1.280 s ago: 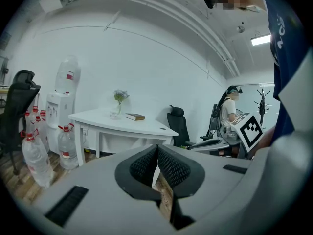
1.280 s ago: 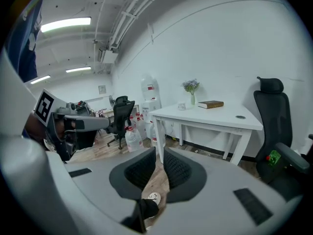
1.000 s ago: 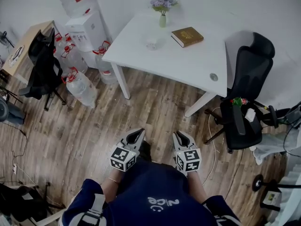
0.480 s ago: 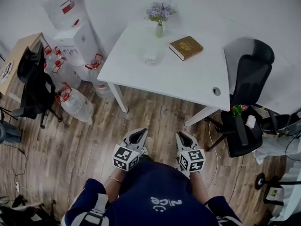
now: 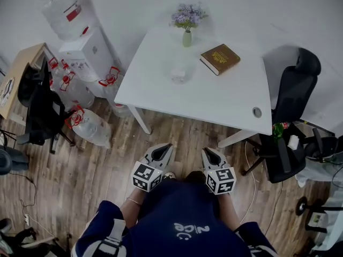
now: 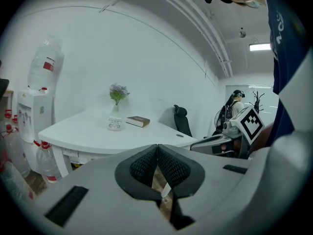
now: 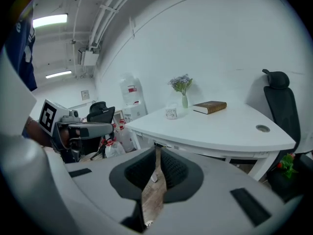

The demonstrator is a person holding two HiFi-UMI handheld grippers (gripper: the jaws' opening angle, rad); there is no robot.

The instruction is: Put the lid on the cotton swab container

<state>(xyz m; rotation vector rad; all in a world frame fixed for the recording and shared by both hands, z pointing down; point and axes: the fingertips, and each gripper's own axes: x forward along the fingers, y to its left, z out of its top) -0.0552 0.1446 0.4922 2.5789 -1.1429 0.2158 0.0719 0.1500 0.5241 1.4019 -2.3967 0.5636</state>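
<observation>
White table [image 5: 225, 98] against wall, wood floor [image 5: 102, 170] in front. Cotton swab container [image 5: 179, 75] on table, toward its left end, betw. vase [image 5: 186, 38] and near edge; book [image 5: 220, 58] to its right. Left gripper [image 5: 163, 150]: jaws fully closed, empty. Right gripper [image 5: 208, 153]: closed to a thin slit, empty. Both over floor, well short of table's near edge. Water dispenser [image 5: 86, 50] left of table, office chair [image 5: 295, 87] right.

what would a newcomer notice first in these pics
The white table fills the middle of the head view, carrying a brown book, a vase of purple flowers and a small clear container. Nearer the person, the left tongs and right tongs are shut and empty above the wood floor, short of the table.
</observation>
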